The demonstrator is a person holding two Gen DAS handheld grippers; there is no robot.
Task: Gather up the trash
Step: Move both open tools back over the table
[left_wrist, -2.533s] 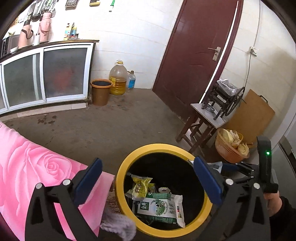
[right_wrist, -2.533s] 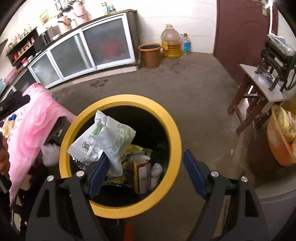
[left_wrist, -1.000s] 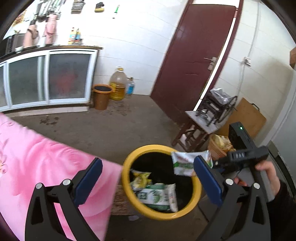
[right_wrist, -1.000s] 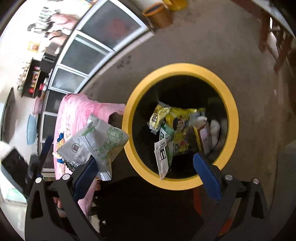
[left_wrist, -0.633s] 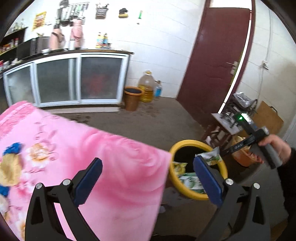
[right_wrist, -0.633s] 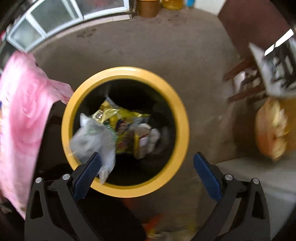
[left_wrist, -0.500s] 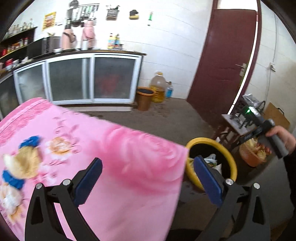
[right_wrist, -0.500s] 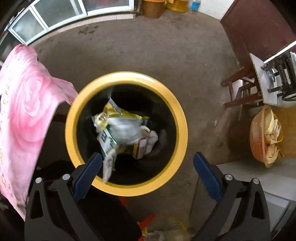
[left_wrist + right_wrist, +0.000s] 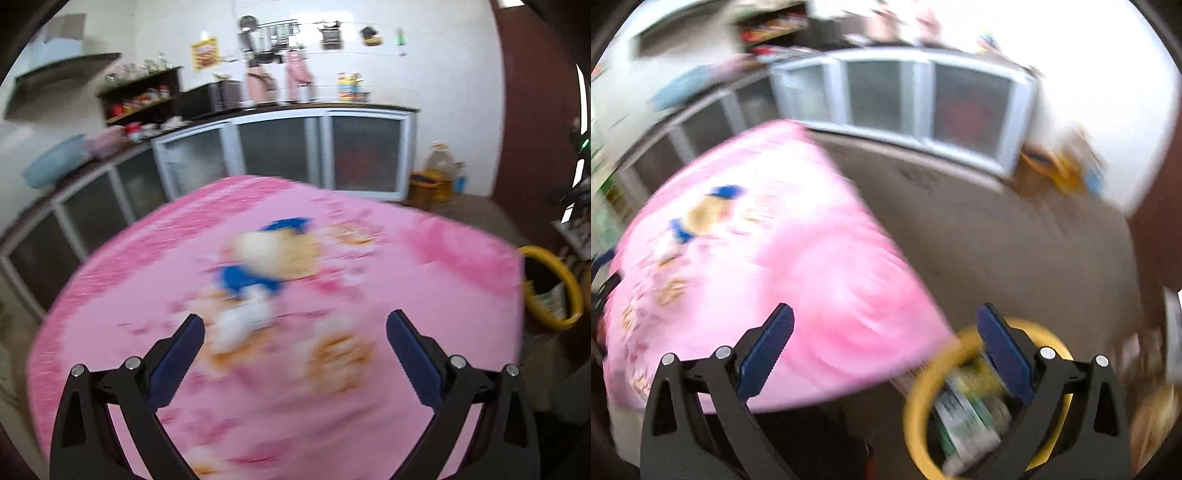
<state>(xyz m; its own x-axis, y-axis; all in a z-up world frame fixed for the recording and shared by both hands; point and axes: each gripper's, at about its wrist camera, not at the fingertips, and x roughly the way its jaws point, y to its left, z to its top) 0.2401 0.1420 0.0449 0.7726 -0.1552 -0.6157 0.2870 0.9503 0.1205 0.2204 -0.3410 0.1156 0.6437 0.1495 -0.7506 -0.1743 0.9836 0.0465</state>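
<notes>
Currently, I read the left gripper (image 9: pixel 294 334) with its jaws spread wide and nothing between them; it sits at the lower centre of the left wrist view, above the bench (image 9: pixel 461 369), which is covered by a pink floral cloth (image 9: pixel 147 295). The cloth pattern is blurred, and I make out no loose trash on it.

The yellow-rimmed bin (image 9: pixel 570 295) stands at the right edge of that view, just beside the bench corner. Packets (image 9: pixel 550 299) are visible inside it.

I read the right gripper (image 9: pixel 885 330) likewise with its jaws apart and empty, at the lower centre of the right wrist view. Its left finger lies over the pink cloth (image 9: pixel 812 277); its right finger lies over the yellow-rimmed bin (image 9: pixel 916 398), which occupies the lower right of the frame. Green and white packets (image 9: pixel 964 410) lie inside the bin, though blur prevents me from counting them.

White-framed cabinets (image 9: pixel 325 151) run across the upper centre of both views.
</notes>
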